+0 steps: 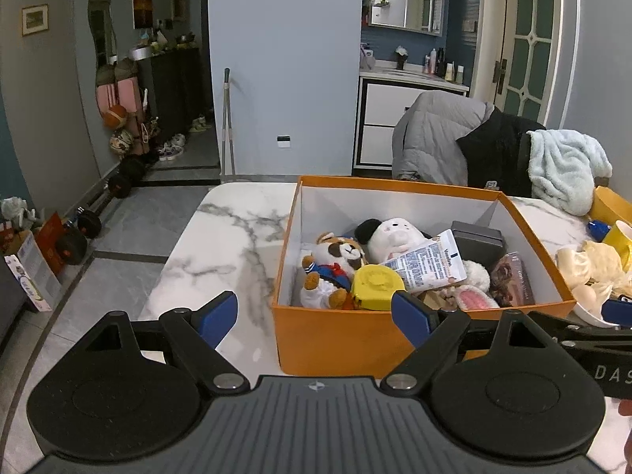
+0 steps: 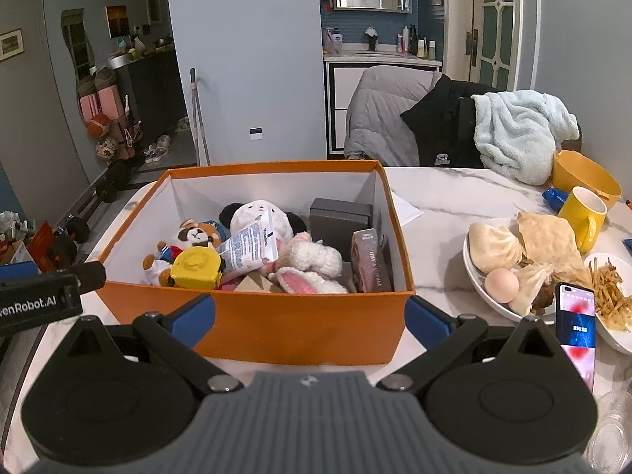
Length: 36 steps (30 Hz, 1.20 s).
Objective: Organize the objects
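With both the left gripper [image 1: 316, 316] and right gripper [image 2: 310, 322] spread wide and empty near the orange box [image 2: 308, 324], the plate of buns [image 2: 488, 296] at right could be knocked.

Premises: a lived-in home. A marble tabletop [image 2: 454, 193] carries a plate of buns [image 2: 497, 260]; behind it, jackets [image 2: 395, 118] drape chairs. Further behind stand a washbasin vanity [image 2: 379, 59] and hallway shoes [image 2: 158, 148].

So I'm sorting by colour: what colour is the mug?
Yellow mug, clearest in the right wrist view.
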Available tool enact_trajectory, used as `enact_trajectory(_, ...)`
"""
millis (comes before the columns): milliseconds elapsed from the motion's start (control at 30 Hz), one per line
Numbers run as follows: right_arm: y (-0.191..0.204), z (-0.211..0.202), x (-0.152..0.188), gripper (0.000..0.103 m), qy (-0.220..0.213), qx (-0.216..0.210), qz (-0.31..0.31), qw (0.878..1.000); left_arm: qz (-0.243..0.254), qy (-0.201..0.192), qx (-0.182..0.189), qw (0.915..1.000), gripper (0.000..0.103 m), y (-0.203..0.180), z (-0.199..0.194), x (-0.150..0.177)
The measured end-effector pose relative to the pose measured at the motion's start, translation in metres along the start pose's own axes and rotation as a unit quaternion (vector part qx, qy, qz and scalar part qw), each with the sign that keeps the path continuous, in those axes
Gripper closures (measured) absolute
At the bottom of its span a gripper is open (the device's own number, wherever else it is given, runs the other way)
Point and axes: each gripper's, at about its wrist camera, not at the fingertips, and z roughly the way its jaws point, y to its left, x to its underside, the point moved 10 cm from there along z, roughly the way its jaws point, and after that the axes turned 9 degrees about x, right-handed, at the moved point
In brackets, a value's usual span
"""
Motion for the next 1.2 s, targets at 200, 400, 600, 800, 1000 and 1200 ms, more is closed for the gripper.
enact_trajectory(200, 0.0008, 0.0, 0.0, 0.001, -0.002, 0.0, -0.002, 1.0, 0.009, -0.001, -0.005, 0.9999, 0.003, -0.0021, 0.0005, 0.0007)
enact_trajectory(400, 0.0007, 0.0006, 0.0014, 0.001, -0.002, 0.001, -0.006, 1.0, 0.007, 0.003, -0.003, 1.0, 0.003, -0.002, 0.0012, 0.002)
enact_trajectory(600, 0.0012, -0.0006, 0.001, 0.001, -0.004, 0.003, -0.009, 1.0, 0.011, 0.002, -0.003, 0.9999, 0.003, -0.0027, 0.0018, 0.0022)
enact_trajectory(800, 0.0013, -0.001, 0.001, 0.001, -0.005, 0.004, -0.011, 1.0, 0.014, 0.003, -0.003, 0.9999, 0.003, -0.0035, 0.0022, 0.0036)
enact_trajectory(1000, 0.0012, -0.0009, 0.001, 0.001, -0.005, 0.004, -0.011, 1.0, 0.014, 0.002, -0.003, 0.9999, 0.003, -0.0038, 0.0022, 0.0035)
enact_trajectory(1200, 0.0013, -0.0009, 0.0011, 0.001, -0.005, 0.004, -0.011, 1.0, 0.018, 0.003, -0.003, 0.9998, 0.003, -0.0049, 0.0017, 0.003)
